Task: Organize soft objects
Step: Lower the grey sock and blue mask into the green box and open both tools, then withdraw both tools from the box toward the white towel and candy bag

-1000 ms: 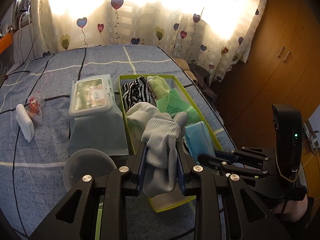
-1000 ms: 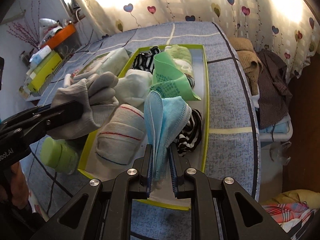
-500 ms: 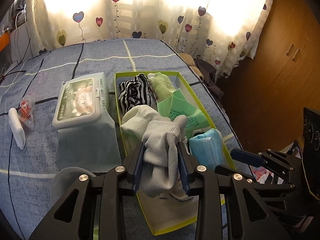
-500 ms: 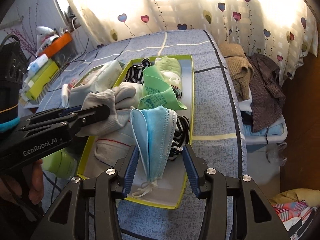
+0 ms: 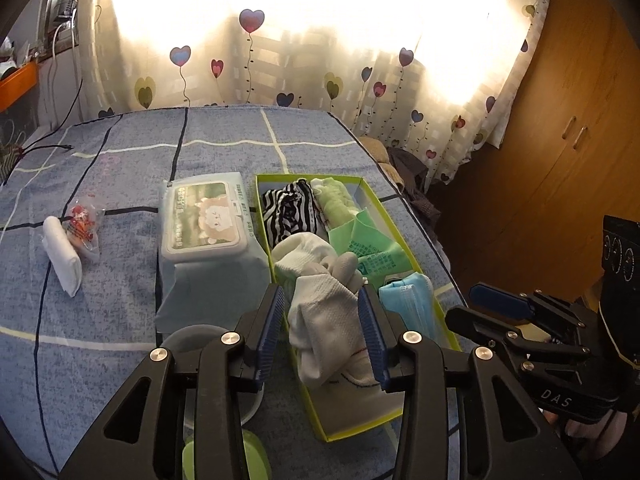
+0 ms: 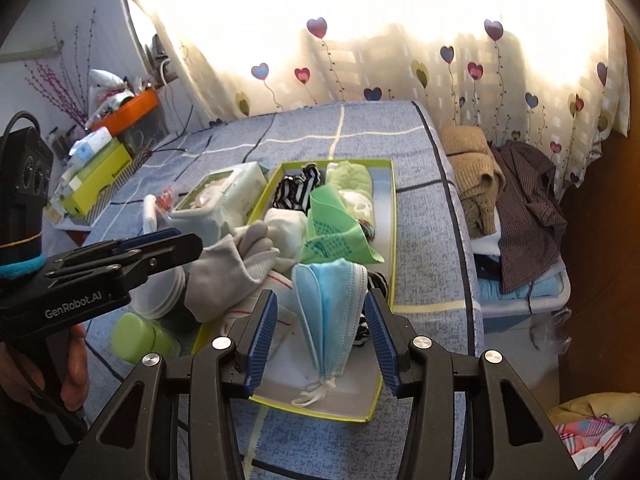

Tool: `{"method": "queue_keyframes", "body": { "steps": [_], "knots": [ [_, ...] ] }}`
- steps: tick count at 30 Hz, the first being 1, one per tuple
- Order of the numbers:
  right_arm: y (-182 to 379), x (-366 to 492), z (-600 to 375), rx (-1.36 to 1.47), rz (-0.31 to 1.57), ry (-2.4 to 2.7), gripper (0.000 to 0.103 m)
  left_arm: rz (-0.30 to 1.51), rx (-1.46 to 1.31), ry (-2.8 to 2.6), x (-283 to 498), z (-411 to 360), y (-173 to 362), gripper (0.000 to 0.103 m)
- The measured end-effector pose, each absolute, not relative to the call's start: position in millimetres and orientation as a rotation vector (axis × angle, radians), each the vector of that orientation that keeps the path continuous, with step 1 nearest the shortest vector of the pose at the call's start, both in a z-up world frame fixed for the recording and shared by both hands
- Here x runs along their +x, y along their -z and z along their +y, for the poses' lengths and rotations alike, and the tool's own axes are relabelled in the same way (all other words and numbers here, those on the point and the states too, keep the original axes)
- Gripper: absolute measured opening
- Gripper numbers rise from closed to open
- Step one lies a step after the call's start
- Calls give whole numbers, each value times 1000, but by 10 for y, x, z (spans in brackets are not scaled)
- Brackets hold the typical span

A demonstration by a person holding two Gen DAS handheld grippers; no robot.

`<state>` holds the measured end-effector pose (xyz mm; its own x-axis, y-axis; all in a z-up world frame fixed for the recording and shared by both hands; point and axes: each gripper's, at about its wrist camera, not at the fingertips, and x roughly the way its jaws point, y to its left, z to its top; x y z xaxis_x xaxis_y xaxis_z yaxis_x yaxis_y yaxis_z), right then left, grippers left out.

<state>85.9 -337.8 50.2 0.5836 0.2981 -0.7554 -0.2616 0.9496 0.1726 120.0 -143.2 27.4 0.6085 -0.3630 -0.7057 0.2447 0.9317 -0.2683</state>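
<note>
A yellow-green box [image 5: 312, 178] lies on the blue bedspread and holds striped socks [image 5: 290, 212], a pale green cloth [image 5: 334, 200], a green bag [image 5: 372, 248] and a white sock [image 5: 304, 252]. At its near end a grey-white sock [image 5: 324, 320] rests on the pile between the pads of my left gripper [image 5: 320, 300]. Those jaws are opening, and the left pad stands clear of the sock. A folded blue face mask [image 6: 328, 292] stands in the box between the pads of my right gripper [image 6: 320, 304], which is open with gaps on both sides.
A wet-wipes pack [image 5: 208, 232] sits left of the box, with a white roll [image 5: 62, 258] and a red-printed packet [image 5: 82, 222] further left. A round lid [image 5: 196, 340] and green cup [image 6: 140, 338] lie near the front. Clothes [image 6: 500, 200] are piled beyond the bed's right edge.
Both pairs of jaws have spread apart. The right gripper let go of the blue mask, the left one loosened off the grey-white sock, and both drew up and back from the box.
</note>
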Motion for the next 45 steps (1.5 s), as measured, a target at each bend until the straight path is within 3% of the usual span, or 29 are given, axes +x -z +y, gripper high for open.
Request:
{"method": "queue_keyframes", "body": {
  "steps": [5, 9, 12, 26, 29, 36, 45],
  "knots": [
    [-552, 878, -3144, -1, 874, -370, 44, 807, -164, 309, 1098, -1180, -381, 40],
    [-486, 953, -2861, -44, 884, -423, 22, 801, -178, 274, 1032, -977, -381, 40],
    [-414, 1004, -2643, -76, 893, -476, 16, 806, -197, 249, 1000, -825, -357, 40],
    [-116, 1232, -2446, -170, 1004, -423, 16, 812, -223, 196, 992, -457, -257, 40],
    [-207, 1166, -2481, -146, 985, -424, 18, 806, -215, 181, 954, -418, -271, 40],
    [-556, 976, -2419, -122, 904, -440, 45, 769, -200, 137, 826, -270, -347, 40],
    [-745, 885, -2108, -153, 869, -491, 46, 757, -201, 86, 690, -33, -351, 40]
  ]
}}
